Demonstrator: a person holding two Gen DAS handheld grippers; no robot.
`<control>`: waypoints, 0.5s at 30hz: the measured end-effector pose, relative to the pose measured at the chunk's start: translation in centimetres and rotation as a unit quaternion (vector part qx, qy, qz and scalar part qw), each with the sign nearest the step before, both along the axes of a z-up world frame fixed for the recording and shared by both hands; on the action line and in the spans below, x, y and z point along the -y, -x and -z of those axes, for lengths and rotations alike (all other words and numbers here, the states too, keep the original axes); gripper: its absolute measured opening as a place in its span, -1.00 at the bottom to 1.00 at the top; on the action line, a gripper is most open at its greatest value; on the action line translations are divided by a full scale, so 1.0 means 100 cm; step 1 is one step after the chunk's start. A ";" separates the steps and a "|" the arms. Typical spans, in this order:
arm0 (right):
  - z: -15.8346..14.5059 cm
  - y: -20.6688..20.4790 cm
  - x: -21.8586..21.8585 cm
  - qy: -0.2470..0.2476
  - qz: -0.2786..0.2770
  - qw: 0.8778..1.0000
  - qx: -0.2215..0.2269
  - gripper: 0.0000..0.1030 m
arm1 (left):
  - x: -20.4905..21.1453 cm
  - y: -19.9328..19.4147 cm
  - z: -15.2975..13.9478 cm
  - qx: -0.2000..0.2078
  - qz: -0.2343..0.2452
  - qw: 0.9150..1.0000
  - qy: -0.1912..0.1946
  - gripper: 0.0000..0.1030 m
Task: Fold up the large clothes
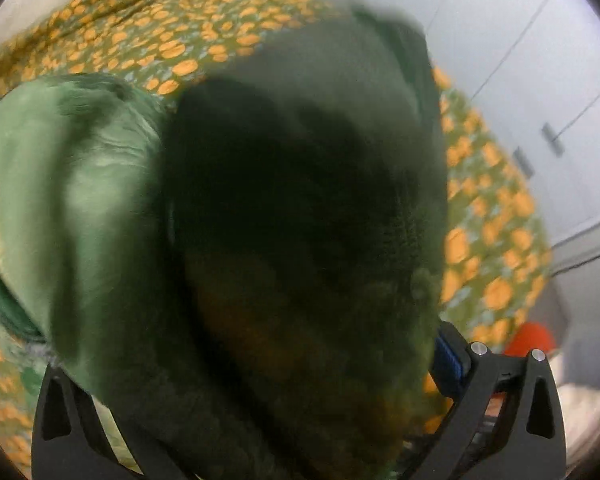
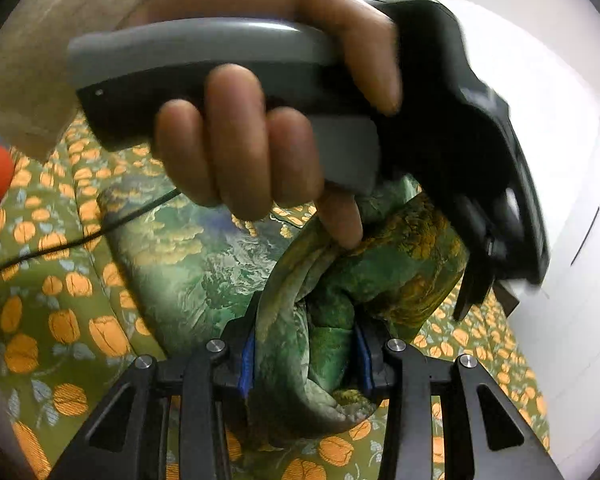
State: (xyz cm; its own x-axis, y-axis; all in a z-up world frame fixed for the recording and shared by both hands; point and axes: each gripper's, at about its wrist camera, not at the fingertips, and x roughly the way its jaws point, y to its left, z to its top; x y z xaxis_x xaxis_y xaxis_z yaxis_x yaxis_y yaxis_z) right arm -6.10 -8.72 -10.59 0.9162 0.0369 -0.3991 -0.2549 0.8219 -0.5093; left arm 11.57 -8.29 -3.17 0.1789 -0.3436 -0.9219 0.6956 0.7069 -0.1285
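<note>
Pinching a bunched fold of the green printed garment (image 2: 300,344) between its blue pads, your right gripper (image 2: 306,360) holds it above the orange-flowered bedspread (image 2: 60,320). Your left gripper (image 1: 260,420), directly ahead, has cloth draped over it; whether it clamps is unclear.

A bedroom: floral bedspread (image 1: 148,28), white wardrobe doors (image 1: 540,80).

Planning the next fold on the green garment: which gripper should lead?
Probably the right gripper: the garment is visibly bunched between its blue pads, with a clear view of the bedspread. The left gripper is smothered by blurred cloth.
</note>
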 end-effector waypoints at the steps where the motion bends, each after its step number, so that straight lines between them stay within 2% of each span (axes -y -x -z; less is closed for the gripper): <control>1: 0.001 0.000 0.001 -0.002 -0.001 1.000 -0.001 -0.25 | 0.001 0.002 0.002 0.009 -0.002 1.000 -0.011 0.73; 2: 0.002 0.001 0.001 -0.004 -0.002 1.000 0.000 -0.25 | 0.001 0.000 0.004 0.011 -0.006 1.000 -0.015 0.48; 3: 0.002 0.001 0.004 -0.008 -0.002 1.000 0.000 -0.25 | -0.001 -0.003 0.004 0.006 -0.009 1.000 -0.013 -0.02; 4: 0.003 0.001 0.006 -0.014 0.000 1.000 0.000 -0.25 | -0.004 -0.007 0.004 -0.003 -0.011 1.000 -0.006 -0.28; 7: 0.000 0.002 0.024 -0.050 0.003 0.999 0.003 -0.11 | -0.015 -0.013 -0.004 -0.011 -0.012 1.000 0.012 -0.46; 9: -0.008 0.009 0.031 -0.075 -0.006 0.997 0.007 0.22 | -0.025 -0.014 -0.014 0.002 -0.011 1.000 0.015 -0.48; 12: -0.025 0.028 0.040 -0.117 -0.016 0.993 0.025 0.54 | -0.048 -0.020 -0.028 0.009 -0.011 1.000 0.024 -0.48; 15: -0.041 0.045 0.048 -0.159 -0.023 0.986 0.037 0.61 | -0.089 -0.031 -0.040 0.016 -0.023 0.999 0.032 -0.47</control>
